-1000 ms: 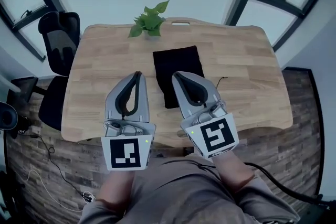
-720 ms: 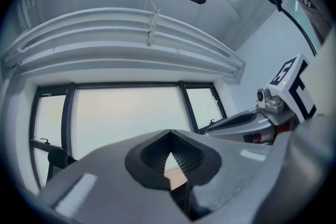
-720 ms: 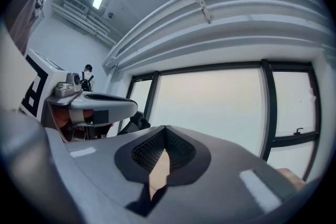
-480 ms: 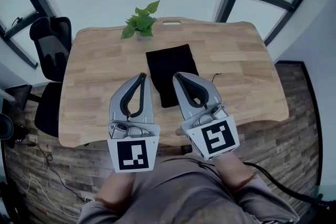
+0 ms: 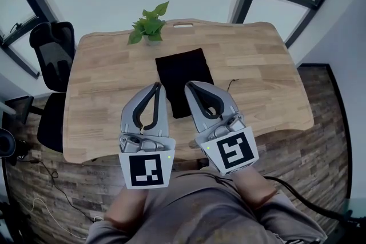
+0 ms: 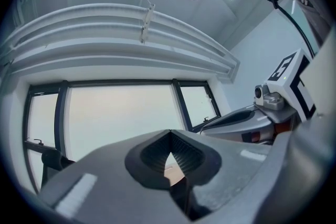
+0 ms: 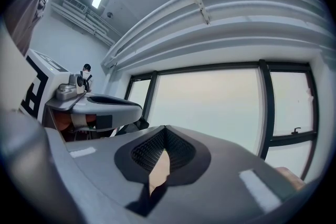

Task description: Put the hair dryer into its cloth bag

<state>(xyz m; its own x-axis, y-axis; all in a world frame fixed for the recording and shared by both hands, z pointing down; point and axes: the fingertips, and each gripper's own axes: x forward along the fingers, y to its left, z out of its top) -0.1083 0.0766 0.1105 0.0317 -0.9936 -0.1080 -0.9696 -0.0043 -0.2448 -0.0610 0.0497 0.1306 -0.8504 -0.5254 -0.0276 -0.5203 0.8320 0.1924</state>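
A black cloth bag [image 5: 182,79] lies flat on the middle of the wooden table [image 5: 103,88]. No hair dryer shows in any view. My left gripper [image 5: 158,86] hovers over the table's near half, just left of the bag's near end, jaws shut with nothing between them. My right gripper [image 5: 189,86] hangs beside it over the bag's near end, also shut and empty. The left gripper view shows the closed jaws [image 6: 169,138] pointing level at the windows, and the right gripper view shows its closed jaws [image 7: 164,131] likewise.
A small potted plant [image 5: 148,24] stands at the table's far edge, left of the bag. A thin dark cable [image 5: 231,85] lies right of the bag. A black office chair [image 5: 52,54] stands at the table's left. Cables trail on the floor at lower left.
The head view has shifted, so table, bag and plant sit a little further left. The left gripper has drifted slightly right, nearer the right one. Both stay shut.
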